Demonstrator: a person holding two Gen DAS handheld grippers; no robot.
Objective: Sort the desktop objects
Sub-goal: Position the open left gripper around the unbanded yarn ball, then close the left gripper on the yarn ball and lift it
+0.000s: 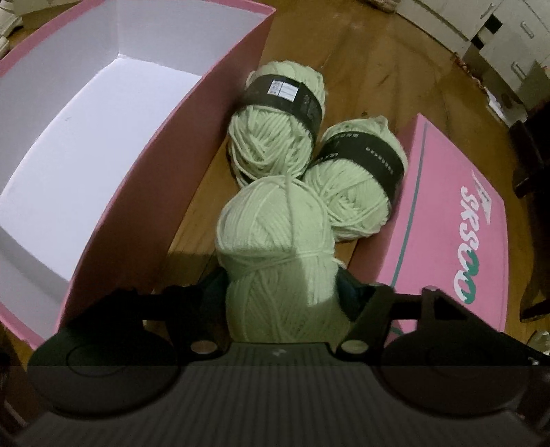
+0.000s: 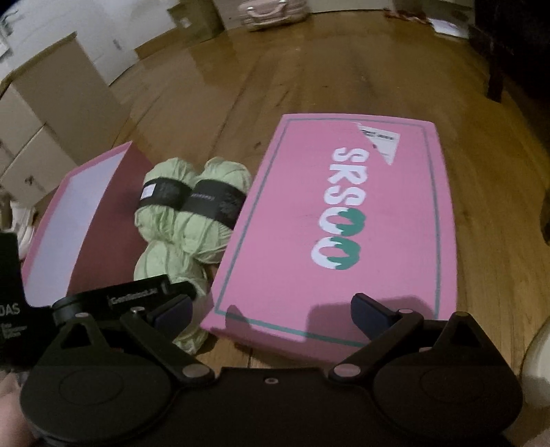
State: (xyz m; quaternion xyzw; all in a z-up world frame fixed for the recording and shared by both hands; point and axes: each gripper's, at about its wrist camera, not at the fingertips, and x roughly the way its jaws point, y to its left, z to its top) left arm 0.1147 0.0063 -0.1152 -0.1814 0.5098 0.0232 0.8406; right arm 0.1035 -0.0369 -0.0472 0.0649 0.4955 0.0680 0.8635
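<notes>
Three pale green yarn balls lie on the wooden floor between an open pink box (image 1: 213,113) with a white inside and its pink lid (image 1: 447,223). My left gripper (image 1: 282,292) is shut on the nearest yarn ball (image 1: 275,233), whose waist is squeezed between the fingers. Two banded yarn balls (image 1: 275,137) (image 1: 354,192) lie just beyond and touch it. In the right wrist view my right gripper (image 2: 271,309) stands open over the near edge of the lid (image 2: 309,223), with nothing held. The yarn balls (image 2: 192,206) and the box (image 2: 103,213) lie to its left.
Cardboard boxes (image 2: 51,113) are stacked at the far left, and white cabinets (image 1: 498,34) stand behind. A pale pink case (image 2: 271,13) sits far back on the floor. Dark furniture (image 2: 498,68) stands at the right.
</notes>
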